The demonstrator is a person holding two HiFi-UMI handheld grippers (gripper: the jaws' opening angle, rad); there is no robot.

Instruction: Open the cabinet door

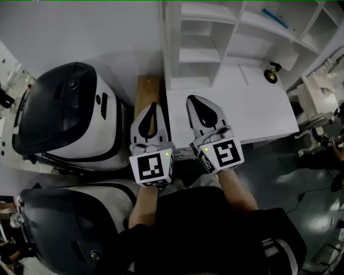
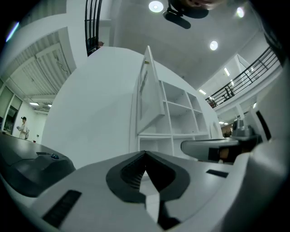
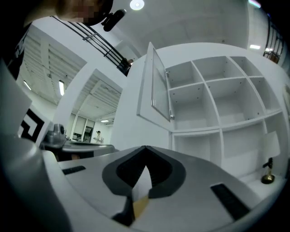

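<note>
Several cubbies (image 3: 226, 102), cabinet door (image 3: 156, 90) ajar

White wall (image 2: 90, 108) beside a white cabinet (image 1: 200, 56) of open compartments, which stands on a white counter (image 1: 231, 115). A strip of bare wood (image 1: 148, 91) lies along the counter's left edge, and a small brass ornament (image 1: 271, 75) sits on the counter near the cabinet. To the left stand a large black-and-white machine (image 1: 70, 115) and a second machine (image 1: 59, 231) nearer the viewer. The floor (image 1: 279, 177) is dark and glossy with pale reflections. Round ceiling lamps (image 2: 156, 6) light the hall; a black gallery railing (image 2: 244, 81) runs above. A distant person (image 3: 98, 135) stands in a bright side room.
</note>
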